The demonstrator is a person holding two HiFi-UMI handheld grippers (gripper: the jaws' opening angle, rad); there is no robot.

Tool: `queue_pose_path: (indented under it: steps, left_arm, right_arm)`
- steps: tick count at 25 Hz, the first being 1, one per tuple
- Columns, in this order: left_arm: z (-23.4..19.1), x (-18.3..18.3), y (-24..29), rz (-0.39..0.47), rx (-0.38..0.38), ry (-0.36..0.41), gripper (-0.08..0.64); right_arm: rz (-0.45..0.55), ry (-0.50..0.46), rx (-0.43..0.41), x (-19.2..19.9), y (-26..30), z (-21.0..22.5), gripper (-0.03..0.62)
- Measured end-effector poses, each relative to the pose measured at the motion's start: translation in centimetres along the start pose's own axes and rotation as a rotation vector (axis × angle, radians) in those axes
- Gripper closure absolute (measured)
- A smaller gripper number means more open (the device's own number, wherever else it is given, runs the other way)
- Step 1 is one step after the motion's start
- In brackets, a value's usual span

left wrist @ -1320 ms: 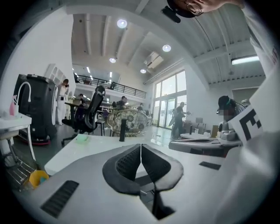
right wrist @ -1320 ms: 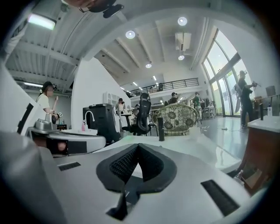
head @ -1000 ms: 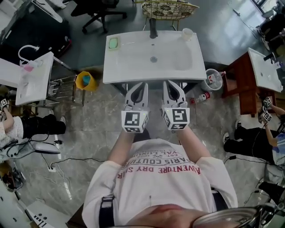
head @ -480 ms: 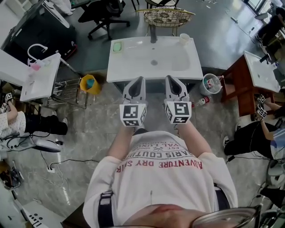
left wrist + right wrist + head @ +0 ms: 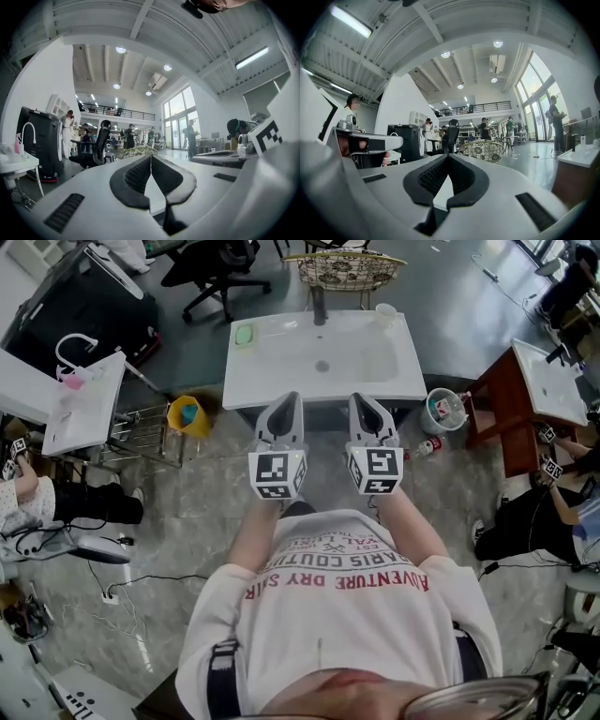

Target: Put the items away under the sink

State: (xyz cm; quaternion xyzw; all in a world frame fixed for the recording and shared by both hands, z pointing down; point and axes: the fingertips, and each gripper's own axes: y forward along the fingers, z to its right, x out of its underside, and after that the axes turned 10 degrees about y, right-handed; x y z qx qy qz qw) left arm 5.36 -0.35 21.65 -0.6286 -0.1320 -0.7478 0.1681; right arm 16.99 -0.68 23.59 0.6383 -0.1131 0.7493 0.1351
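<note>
White and rectangular, the ceramic sink basin (image 5: pixel 281 371) is standing on its frame right in front of the person, and both tools are hovering level just short of its near edge. The left tool (image 5: pixel 284 407) is showing its dark pads pressed together at the tips with nothing between them, and the right tool (image 5: pixel 366 407) is likewise sitting pinched narrow and empty. Things that look like the task's items are lying out in the open. A small green soap dish (image 5: pixel 243 334) is resting at the basin's far left corner. A white cup (image 5: pixel 385 312) is sitting at the far right corner, to the right of the black tap (image 5: pixel 320 304). A small white-and-red bottle (image 5: pixel 428 446) is lying on the grey floor near a clear plastic bucket (image 5: pixel 444 410) to the basin's right. No view is showing the space under the basin, so I cannot tell whether anything is stored there; judging by what is lying out, most of the putting away is waiting to be done
</note>
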Motion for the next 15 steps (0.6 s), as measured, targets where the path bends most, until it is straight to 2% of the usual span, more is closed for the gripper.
queue_pose_path:
  steps: [15]
  left_arm:
    - [0.5, 0.45, -0.23, -0.012, 0.008, 0.003, 0.532]
  right_arm:
    - [0.006, -0.01, -0.007, 0.18, -0.45, 0.01, 0.568]
